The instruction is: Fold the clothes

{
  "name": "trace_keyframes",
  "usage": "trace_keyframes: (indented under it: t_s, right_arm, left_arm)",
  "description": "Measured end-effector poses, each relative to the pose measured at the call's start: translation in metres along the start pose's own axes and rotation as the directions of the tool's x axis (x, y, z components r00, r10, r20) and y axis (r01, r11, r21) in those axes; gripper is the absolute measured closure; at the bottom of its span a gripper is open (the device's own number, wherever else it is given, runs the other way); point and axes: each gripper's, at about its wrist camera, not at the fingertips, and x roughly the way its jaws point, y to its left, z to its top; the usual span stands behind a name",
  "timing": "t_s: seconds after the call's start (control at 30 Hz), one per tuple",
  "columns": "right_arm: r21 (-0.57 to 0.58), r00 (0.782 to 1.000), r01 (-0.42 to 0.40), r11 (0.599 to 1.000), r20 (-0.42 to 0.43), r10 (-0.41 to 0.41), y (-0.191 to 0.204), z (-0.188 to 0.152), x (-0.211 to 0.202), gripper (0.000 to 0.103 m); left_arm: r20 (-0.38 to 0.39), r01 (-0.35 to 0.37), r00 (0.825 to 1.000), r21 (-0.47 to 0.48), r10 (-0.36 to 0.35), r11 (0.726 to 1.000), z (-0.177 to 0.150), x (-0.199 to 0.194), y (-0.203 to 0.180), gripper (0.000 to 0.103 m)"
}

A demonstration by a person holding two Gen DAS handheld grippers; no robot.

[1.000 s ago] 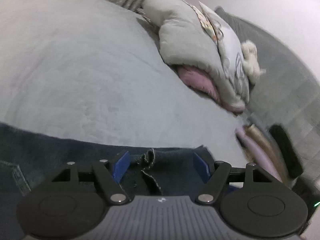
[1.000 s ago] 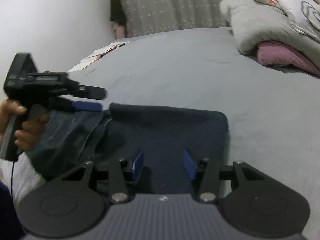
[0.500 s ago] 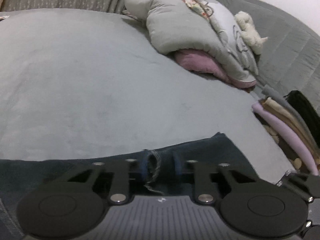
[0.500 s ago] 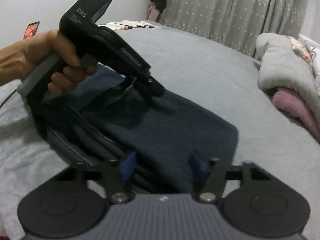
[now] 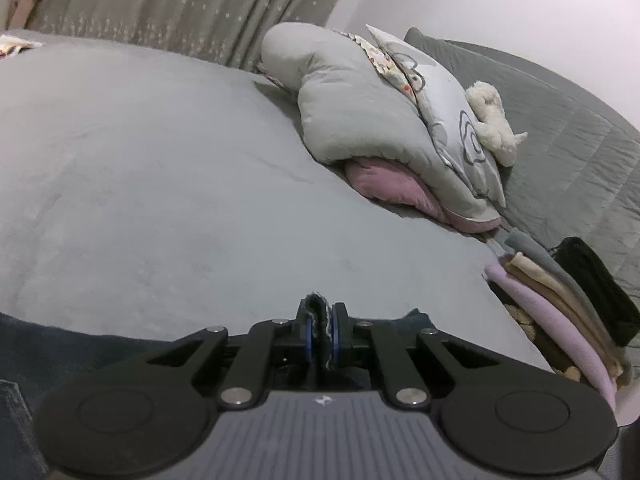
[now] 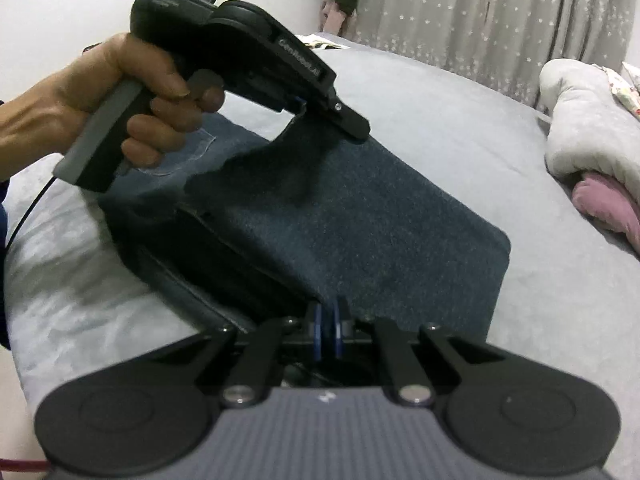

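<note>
Grey bed (image 6: 440, 120): jeans (image 6: 360, 216) stretch away from both clamped tongs, left tongs (image 5: 320, 330) and right tongs (image 6: 327, 334) each pinching one near corner.

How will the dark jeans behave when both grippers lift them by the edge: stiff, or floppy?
Probably floppy: the jeans already drape in a soft peak under the left gripper. Likely rather heavy for their size, since the denim lies in several thick layers. Slipping seems unlikely, as the right gripper is shut on the edge, and the cloth looks coarse.
</note>
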Motion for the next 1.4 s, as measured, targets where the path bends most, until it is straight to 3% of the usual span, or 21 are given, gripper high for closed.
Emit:
trace_keyframes:
  t_s: [0.23,0.43,0.6,0.67,0.77,0.83,0.93,0.97,1.03,1.1,1.17,1.23,1.27,1.3,1.4]
  right_arm:
    - [-0.003,0.998,-0.048,0.999,-0.037,0.048,-0.003,-0.007,-0.004,0.098]
    - [0.022,0.997,-0.042,0.999,-0.068,0.044,-0.007,-0.004,0.016,0.097]
    - [0.097,0.993,-0.105,0.990,-0.045,0.110,-0.020,-0.006,0.009,0.084]
    - [0.118,0.989,-0.141,0.983,-0.030,0.146,-0.028,-0.007,0.002,0.070]
    - [0.290,0.982,-0.184,0.939,0.091,0.164,-0.064,-0.009,-0.020,0.050]
    - [0.385,0.981,-0.179,0.905,0.138,0.135,-0.083,-0.013,-0.028,0.045]
    - [0.606,0.977,-0.179,0.775,0.202,0.067,-0.122,-0.029,-0.034,0.041]
    - [0.646,0.978,-0.176,0.743,0.201,0.056,-0.128,-0.032,-0.033,0.038]
    - [0.693,0.985,-0.142,0.707,0.167,0.034,-0.133,-0.038,-0.026,0.036]
    - [0.700,0.992,-0.104,0.706,0.122,0.026,-0.129,-0.040,-0.018,0.036]
    - [0.654,0.998,-0.069,0.753,0.051,0.047,-0.117,-0.040,-0.005,0.034]
    - [0.601,0.998,-0.038,0.798,-0.024,0.065,-0.104,-0.039,0.009,0.032]
    - [0.602,0.997,-0.044,0.797,-0.020,0.071,-0.104,-0.040,0.011,0.030]
    - [0.617,0.997,-0.059,0.784,-0.009,0.083,-0.106,-0.043,0.012,0.030]
    - [0.752,0.985,-0.167,0.638,0.091,0.150,-0.127,-0.061,0.010,0.030]
  left_arm:
    - [0.012,0.026,1.000,0.024,-0.026,0.999,-0.005,-0.006,0.000,0.096]
    - [-0.032,-0.020,0.999,-0.015,0.019,1.000,-0.009,0.011,0.017,0.095]
    - [-0.060,-0.083,0.995,-0.073,0.079,0.994,-0.009,0.011,0.032,0.088]
    - [-0.020,-0.137,0.990,-0.048,0.136,0.989,-0.004,0.001,0.031,0.087]
    - [0.017,-0.166,0.986,-0.045,0.167,0.985,0.001,-0.016,0.031,0.082]
    - [0.032,-0.169,0.985,-0.019,0.169,0.985,0.002,-0.024,0.025,0.080]
    - [0.030,-0.102,0.995,0.115,0.099,0.988,-0.009,-0.032,-0.008,0.073]
    - [0.008,-0.051,0.999,0.177,0.051,0.983,-0.022,-0.030,-0.026,0.070]
    - [-0.020,-0.035,0.999,0.196,0.039,0.980,-0.029,-0.025,-0.033,0.067]
    - [-0.096,-0.109,0.987,0.203,0.131,0.973,-0.046,-0.004,-0.030,0.067]
    - [-0.132,-0.189,0.966,0.229,0.223,0.955,-0.058,0.007,-0.023,0.067]
    - [-0.138,-0.207,0.961,0.219,0.240,0.954,-0.066,0.010,-0.014,0.067]
    - [-0.132,-0.207,0.962,0.214,0.238,0.955,-0.069,0.009,-0.013,0.067]
    - [-0.136,-0.209,0.961,0.214,0.241,0.954,-0.069,0.009,-0.012,0.066]
    - [-0.160,-0.207,0.959,0.164,0.233,0.965,-0.065,0.005,-0.007,0.066]
